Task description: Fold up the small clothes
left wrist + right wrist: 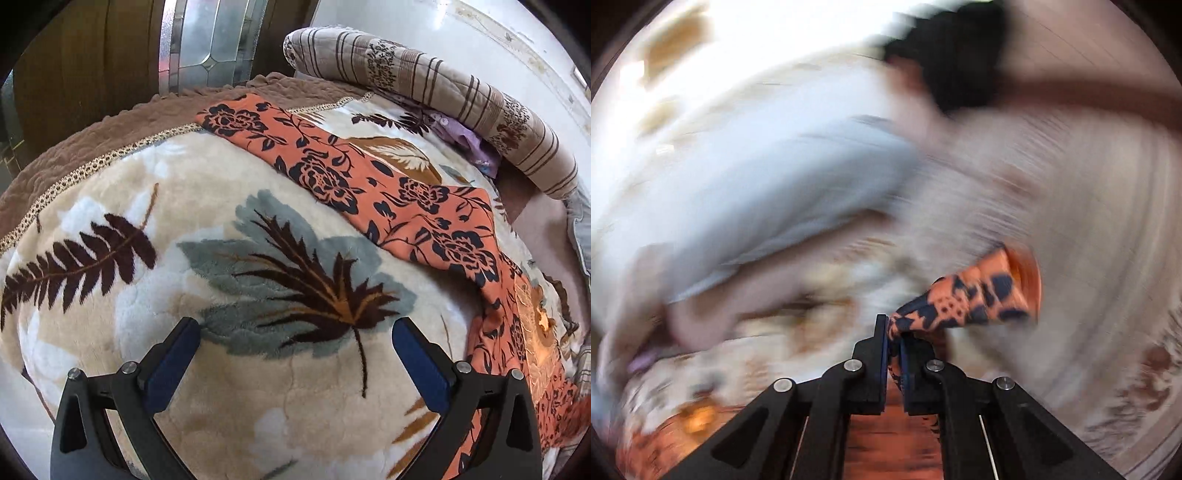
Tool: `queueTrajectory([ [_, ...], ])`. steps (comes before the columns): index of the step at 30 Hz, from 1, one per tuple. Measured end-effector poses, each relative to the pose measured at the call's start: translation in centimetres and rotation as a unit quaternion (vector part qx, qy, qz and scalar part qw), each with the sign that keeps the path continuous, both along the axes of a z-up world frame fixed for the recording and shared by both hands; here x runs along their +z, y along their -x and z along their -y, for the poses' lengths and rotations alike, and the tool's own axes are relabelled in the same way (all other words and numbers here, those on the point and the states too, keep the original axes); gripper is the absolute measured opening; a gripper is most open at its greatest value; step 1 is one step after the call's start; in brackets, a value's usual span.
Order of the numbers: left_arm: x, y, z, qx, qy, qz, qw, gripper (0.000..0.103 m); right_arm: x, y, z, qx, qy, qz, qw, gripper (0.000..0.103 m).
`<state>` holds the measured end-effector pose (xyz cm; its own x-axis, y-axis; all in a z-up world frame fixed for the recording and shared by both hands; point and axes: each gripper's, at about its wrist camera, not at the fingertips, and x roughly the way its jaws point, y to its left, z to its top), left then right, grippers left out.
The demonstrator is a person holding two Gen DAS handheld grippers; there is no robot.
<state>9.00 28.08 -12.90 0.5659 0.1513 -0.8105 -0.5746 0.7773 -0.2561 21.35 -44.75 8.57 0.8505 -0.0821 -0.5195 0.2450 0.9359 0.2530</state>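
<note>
Domestic bedroom. Evidence: a bed covered by a plush cream blanket (147, 280) printed with brown and grey leaves, edged in brown quilting with a gold trim band; a rolled striped floral quilt (436, 96) lying along a pale wall (424, 26). Dark wooden wardrobe (85, 70) with a bevelled mirror panel (210, 40) stands beyond the bed's edge.

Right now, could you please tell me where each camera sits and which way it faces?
Left wrist: behind the open left claw, angled down at the leaf-print blanket and orange floral garment; only its fingers show.
Right wrist: behind the right claw, shut on a bunch of that garment; the background is motion-blurred.
Shared: the orange garment.
</note>
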Motion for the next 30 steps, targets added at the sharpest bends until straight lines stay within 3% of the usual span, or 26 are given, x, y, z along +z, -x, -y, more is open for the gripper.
queueTrajectory([
  [4, 0.2, 0.7, -0.8, 0.005, 0.029, 0.015, 0.9995, 0.103, 2.3, 0.4, -12.7, 0.130, -0.017, 0.033, 0.991, 0.006],
  [7, 0.2, 1.1, -1.4, 0.012, 0.053, 0.028, 0.9981, 0.103, 0.5, 1.1, -22.5, 0.217, -0.038, 0.024, 0.975, 0.006],
  [9, 0.2, 1.2, -1.4, 0.009, 0.058, 0.030, 0.9978, 0.103, -2.5, 1.2, -28.5, 0.250, -0.055, 0.005, 0.967, 0.006],
  [13, 0.2, 1.1, -1.0, -0.006, 0.053, 0.026, 0.9983, 0.103, -9.8, 0.5, -35.6, 0.284, -0.105, -0.055, 0.951, 0.008],
  [14, 0.2, 1.1, -0.9, -0.010, 0.054, 0.026, 0.9982, 0.103, -12.5, -0.2, -37.6, 0.305, -0.102, -0.096, 0.942, 0.011],
  [16, 0.4, 1.0, -0.5, -0.020, 0.050, 0.026, 0.9982, 0.103, -17.7, -1.2, -40.7, 0.332, -0.087, -0.190, 0.920, 0.038],
  [17, 0.5, 1.0, -0.4, -0.024, 0.047, 0.027, 0.9982, 0.103, -19.0, -1.4, -41.0, 0.332, -0.083, -0.208, 0.916, 0.079],
  [18, 0.7, 1.0, -0.1, -0.030, 0.041, 0.031, 0.9982, 0.103, -19.6, -1.0, -40.7, 0.336, -0.091, -0.204, 0.915, 0.091],
  [21, 2.1, 1.1, 1.1, -0.044, 0.005, 0.049, 0.9978, 0.103, -18.1, 0.5, -38.1, 0.335, -0.124, -0.167, 0.919, 0.091],
  [24, 4.3, 0.9, 4.3, -0.113, -0.025, 0.076, 0.9903, 0.103, -15.6, 2.7, -34.5, 0.323, -0.147, -0.120, 0.927, 0.092],
  [27, 6.4, -0.4, 9.6, -0.209, -0.060, 0.081, 0.9727, 0.103, -14.7, 3.9, -29.6, 0.287, -0.142, -0.101, 0.942, 0.094],
  [30, 7.5, -3.3, 16.3, -0.297, -0.119, 0.052, 0.9460, 0.103, -15.1, 4.6, -25.8, 0.252, -0.153, -0.098, 0.950, 0.094],
])
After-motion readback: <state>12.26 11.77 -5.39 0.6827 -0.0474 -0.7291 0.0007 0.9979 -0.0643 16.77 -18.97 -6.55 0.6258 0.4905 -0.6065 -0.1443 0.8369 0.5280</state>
